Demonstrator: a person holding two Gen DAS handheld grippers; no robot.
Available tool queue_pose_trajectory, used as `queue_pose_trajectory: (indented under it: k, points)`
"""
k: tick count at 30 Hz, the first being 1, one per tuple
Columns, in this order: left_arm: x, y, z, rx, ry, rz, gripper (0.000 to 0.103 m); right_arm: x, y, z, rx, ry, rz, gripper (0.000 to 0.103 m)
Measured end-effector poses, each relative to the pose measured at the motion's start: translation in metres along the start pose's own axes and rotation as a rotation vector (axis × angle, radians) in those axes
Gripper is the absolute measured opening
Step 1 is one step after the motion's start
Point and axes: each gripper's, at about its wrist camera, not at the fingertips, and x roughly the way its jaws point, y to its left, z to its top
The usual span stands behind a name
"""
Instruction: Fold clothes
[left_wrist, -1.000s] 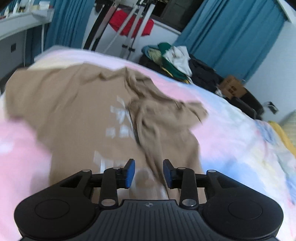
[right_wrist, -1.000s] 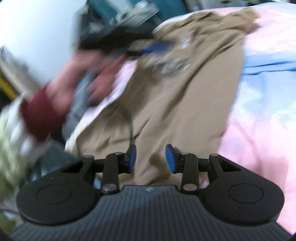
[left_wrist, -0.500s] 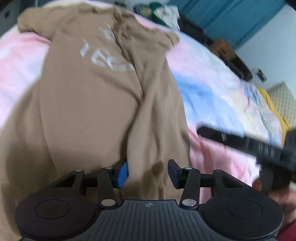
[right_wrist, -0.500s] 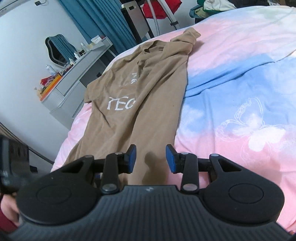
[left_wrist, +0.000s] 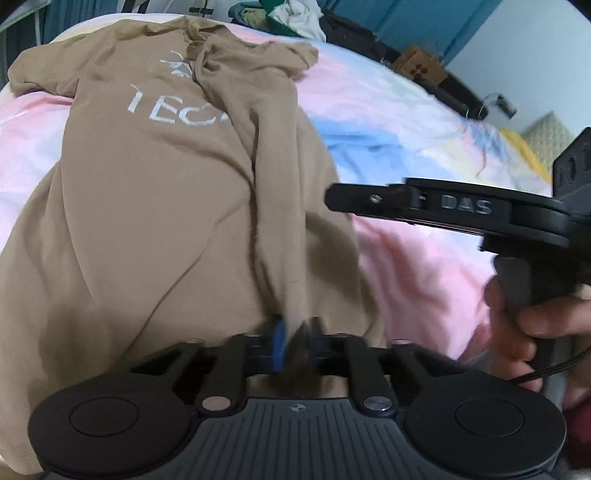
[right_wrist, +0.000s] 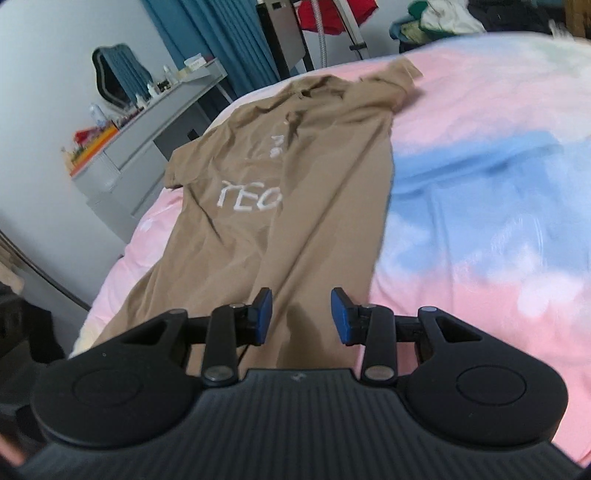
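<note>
Shirt: a tan T-shirt (left_wrist: 155, 206) with white lettering lay lengthwise on the bed (left_wrist: 399, 122), collar at the far end, its right side already doubled over the middle so that part of the lettering was covered.
Shirt hem: the near edge hung toward both grippers; the fabric showed long creases running from collar to hem.
Left gripper: the left gripper (left_wrist: 293, 345) was clenched on a bunched ridge of the shirt near the hem, cloth rising from between its blue pads (left_wrist: 279, 345); that part was blurred.
Right gripper: the right gripper (right_wrist: 301, 315) was released, jaws spread wide, hovering over the folded strip of the shirt close to the hem, not touching it as far as could be seen.
Right gripper from the left view: its black body (left_wrist: 436, 206) reached in from the right, just beside the shirt's folded edge, with the person's hand (left_wrist: 532, 328) on the handle.
Bed cover: pink, blue and pale yellow patches.
Surroundings: a grey dresser (right_wrist: 147, 140) with small items stood left of the bed; blue curtains (right_wrist: 221, 40) hung behind.
</note>
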Motion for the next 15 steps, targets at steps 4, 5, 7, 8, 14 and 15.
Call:
queue_pose_trajectory:
  k: [4, 5, 7, 8, 14, 15]
  points:
    - [-0.028, 0.014, 0.022, -0.029, -0.088, -0.024, 0.067, 0.002, 0.013, 0.038, 0.001, -0.095, -0.024, 0.039]
    - [-0.036, 0.02, 0.029, -0.037, -0.117, -0.021, 0.071, 0.004, 0.014, 0.047, 0.016, -0.125, -0.02, 0.039]
    - [-0.049, 0.036, 0.046, -0.059, -0.185, -0.004, 0.082, 0.013, 0.009, 0.06, 0.048, -0.177, -0.029, 0.039]
    - [-0.054, 0.047, 0.056, -0.074, -0.224, 0.012, 0.082, 0.021, 0.003, 0.065, 0.064, -0.201, -0.037, 0.039]
    - [-0.037, 0.16, 0.127, -0.425, -0.367, 0.099, 0.086, 0.062, -0.037, 0.06, 0.124, -0.182, -0.073, 0.039]
    - [-0.027, 0.183, 0.136, -0.507, -0.389, 0.096, 0.086, 0.065, -0.042, 0.061, 0.148, -0.174, -0.071, 0.039]
